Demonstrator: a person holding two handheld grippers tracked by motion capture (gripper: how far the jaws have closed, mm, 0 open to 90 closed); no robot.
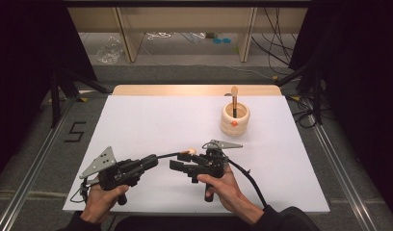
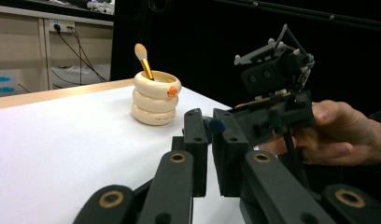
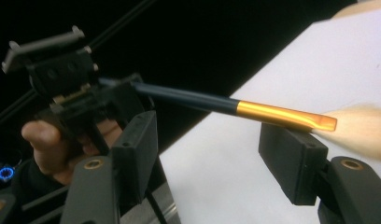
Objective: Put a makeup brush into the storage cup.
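Overhead, the left gripper [image 1: 153,162] clamps the dark handle end of a makeup brush [image 1: 177,154], whose pale bristles lie just beyond the right gripper [image 1: 177,168]. A ringed cup [image 1: 234,120] holding another brush [image 1: 234,98] stands well beyond both. Left gripper view: its jaws are nearly closed on the handle tip [image 2: 216,125]. Right gripper view: wide-spread jaws, the brush [image 3: 254,109] crossing above and between them, its gold collar just over one finger [image 3: 291,158]; whether it touches is unclear.

— What do we see behind the counter [image 1: 137,125]?
— Black curtains [image 1: 31,48] either side, a wooden shelf [image 1: 185,19], cables [image 1: 276,48] on the grey floor [image 1: 185,72].
— And a "5" [image 1: 75,131] marked on it.
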